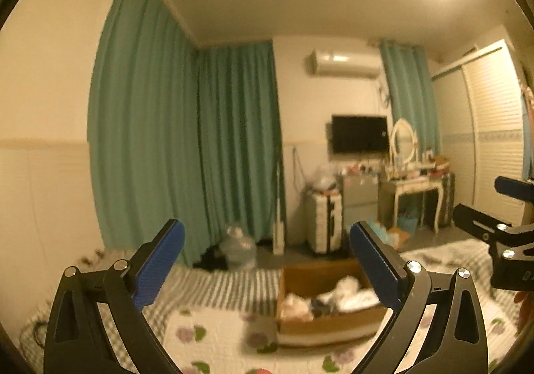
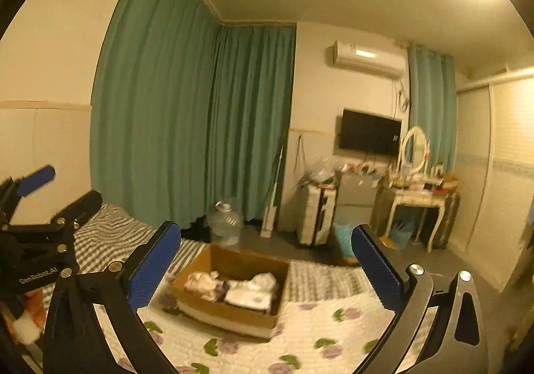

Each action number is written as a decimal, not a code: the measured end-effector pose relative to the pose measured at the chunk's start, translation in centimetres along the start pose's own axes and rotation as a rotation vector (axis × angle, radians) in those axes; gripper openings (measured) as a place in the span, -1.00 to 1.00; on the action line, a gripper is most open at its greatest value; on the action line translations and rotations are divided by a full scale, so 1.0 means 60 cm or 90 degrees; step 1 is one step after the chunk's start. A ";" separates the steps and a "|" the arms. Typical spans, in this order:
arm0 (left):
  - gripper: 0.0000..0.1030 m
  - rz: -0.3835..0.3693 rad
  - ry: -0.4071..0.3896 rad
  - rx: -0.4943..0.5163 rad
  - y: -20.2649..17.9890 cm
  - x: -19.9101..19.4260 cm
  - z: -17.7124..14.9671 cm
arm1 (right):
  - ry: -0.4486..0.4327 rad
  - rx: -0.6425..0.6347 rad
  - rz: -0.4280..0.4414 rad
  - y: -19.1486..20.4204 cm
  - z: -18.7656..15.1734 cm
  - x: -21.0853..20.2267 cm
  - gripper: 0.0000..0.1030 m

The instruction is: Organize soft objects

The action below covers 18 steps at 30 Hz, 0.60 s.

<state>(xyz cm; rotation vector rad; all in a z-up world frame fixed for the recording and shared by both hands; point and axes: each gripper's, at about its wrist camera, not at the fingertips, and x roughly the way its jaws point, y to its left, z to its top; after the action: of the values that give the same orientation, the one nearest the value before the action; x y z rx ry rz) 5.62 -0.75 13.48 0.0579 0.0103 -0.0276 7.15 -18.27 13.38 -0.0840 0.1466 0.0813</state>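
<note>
A brown cardboard box (image 1: 322, 324) sits on the bed and holds several folded white and pale soft items (image 1: 347, 295). It also shows in the right wrist view (image 2: 233, 314), with the folded cloths (image 2: 247, 295) inside. My left gripper (image 1: 267, 260) is open and empty, raised above the bed in front of the box. My right gripper (image 2: 267, 260) is open and empty, also above the bed near the box. The right gripper shows at the right edge of the left wrist view (image 1: 490, 207), the left gripper at the left edge of the right wrist view (image 2: 53, 193).
The bed has a floral quilt (image 2: 300, 340) over a grey striped sheet (image 1: 217, 287). An orange and white soft thing (image 2: 30, 320) lies at the lower left. Teal curtains (image 1: 187, 147), a water jug (image 2: 223, 223), a suitcase (image 1: 325, 227) and a dressing table (image 2: 417, 203) stand beyond the bed.
</note>
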 end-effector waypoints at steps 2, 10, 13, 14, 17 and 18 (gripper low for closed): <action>0.97 0.006 0.026 -0.007 0.007 0.027 -0.041 | 0.005 0.016 0.010 -0.001 -0.043 0.031 1.00; 0.97 0.026 0.091 0.000 0.011 0.097 -0.188 | 0.030 0.033 -0.013 0.000 -0.189 0.132 0.99; 0.97 0.023 0.127 0.003 0.001 0.102 -0.222 | 0.072 0.053 -0.006 -0.007 -0.227 0.157 0.99; 0.97 0.018 0.139 0.006 -0.004 0.104 -0.232 | 0.080 0.057 -0.004 -0.008 -0.234 0.160 0.99; 0.97 0.018 0.151 0.005 -0.009 0.102 -0.247 | 0.097 0.062 0.001 -0.014 -0.244 0.162 0.99; 0.97 0.016 0.155 0.004 -0.010 0.102 -0.248 | 0.098 0.062 0.002 -0.014 -0.244 0.162 0.99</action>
<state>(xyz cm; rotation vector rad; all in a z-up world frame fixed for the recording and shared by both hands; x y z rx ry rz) 11.57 -0.66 -1.48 0.0667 0.2534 0.0041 14.73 -19.66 -2.43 0.0077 0.3040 0.0702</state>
